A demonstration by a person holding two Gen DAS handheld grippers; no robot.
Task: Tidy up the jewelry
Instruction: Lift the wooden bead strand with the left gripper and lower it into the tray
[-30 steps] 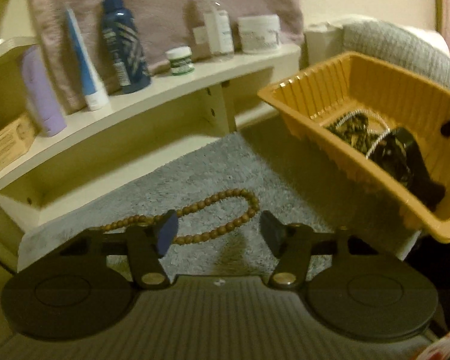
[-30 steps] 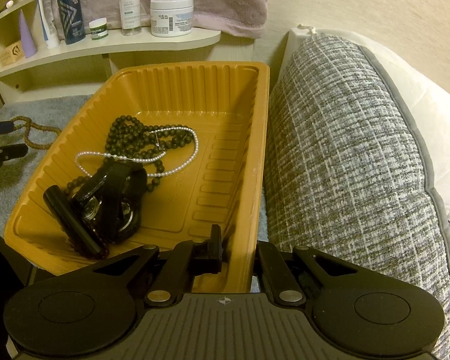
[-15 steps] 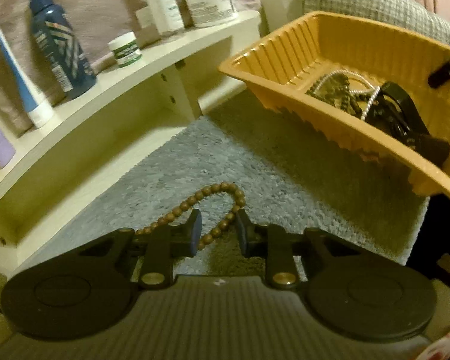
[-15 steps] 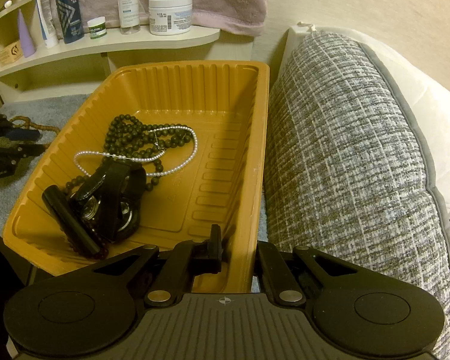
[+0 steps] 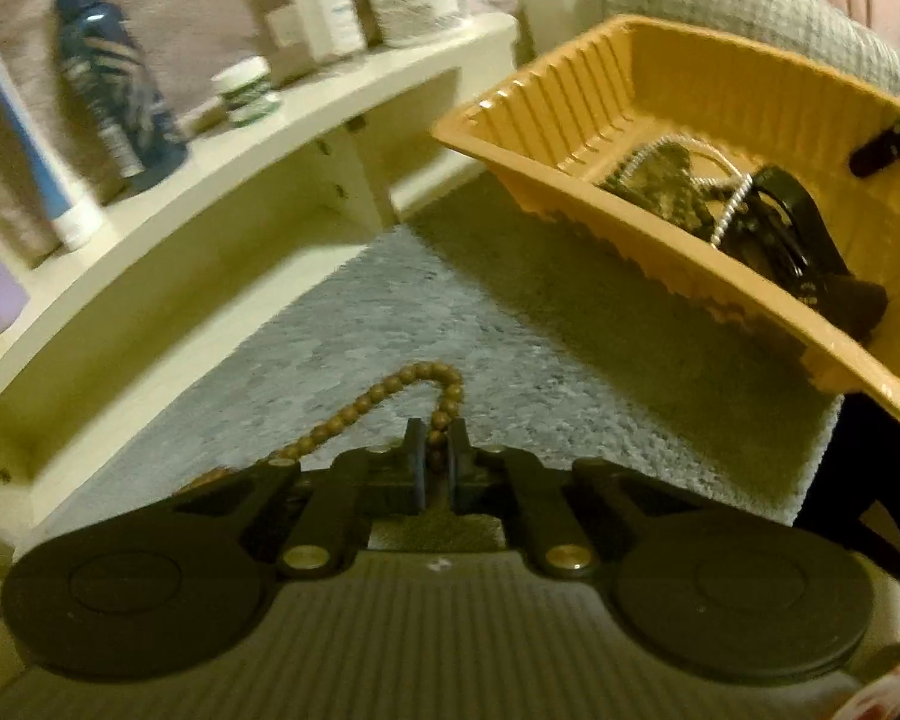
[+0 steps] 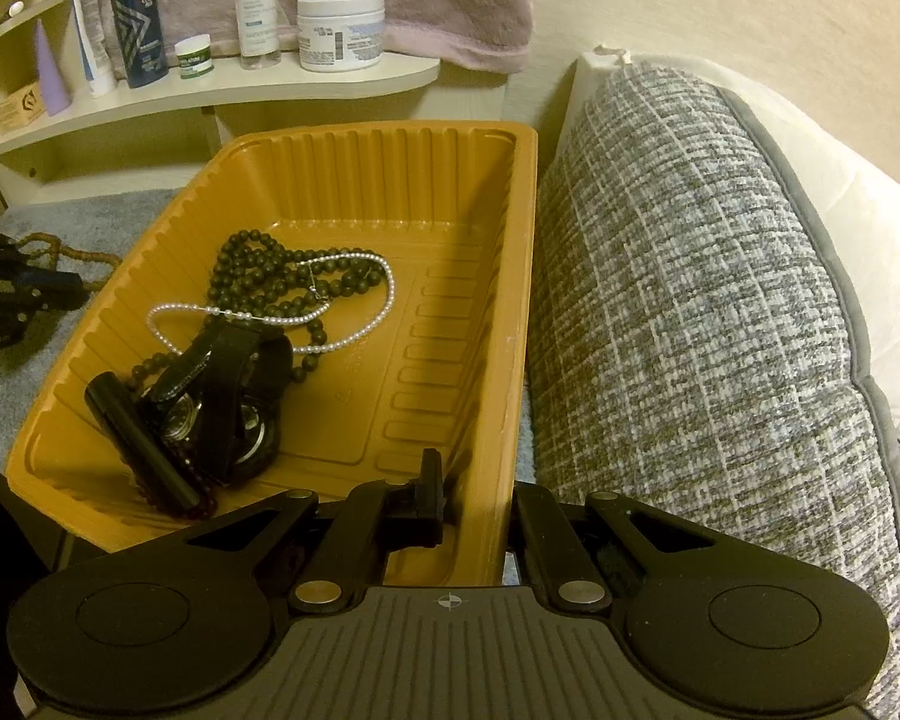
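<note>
1. Grey carpet (image 5: 450, 312) ran below a cream shelf (image 5: 282, 120) of bottles and jars at upper left of the left wrist view, with a tweed cushion (image 6: 690, 300) filling the right of the right wrist view.
2. At lower centre of the left view, the left gripper (image 5: 437, 450) had just been closing and its pads pinched one strand of the brown beads (image 5: 390, 387), whose loop lay on the carpet just ahead of the fingers.
3. The rest of that strand trailed toward the lower left, partly hidden behind the gripper body.
4. The orange tray (image 6: 510, 240) sat tilted at upper right of the left view, held at its near wall by the right gripper (image 6: 474, 498), whose jaws were clamped on the rim: one finger inside the tray, the other outside.
5. Already in the tray, at left centre of the right view: dark beads (image 6: 258, 276), a pearl string (image 6: 354, 336), a black watch (image 6: 222, 396) and a black tube (image 6: 138, 438).
6. Judged from this, most pieces were stowed; the brown beads appeared to be the last loose item in sight, gripped but not yet lifted and carried across to the tray.
</note>
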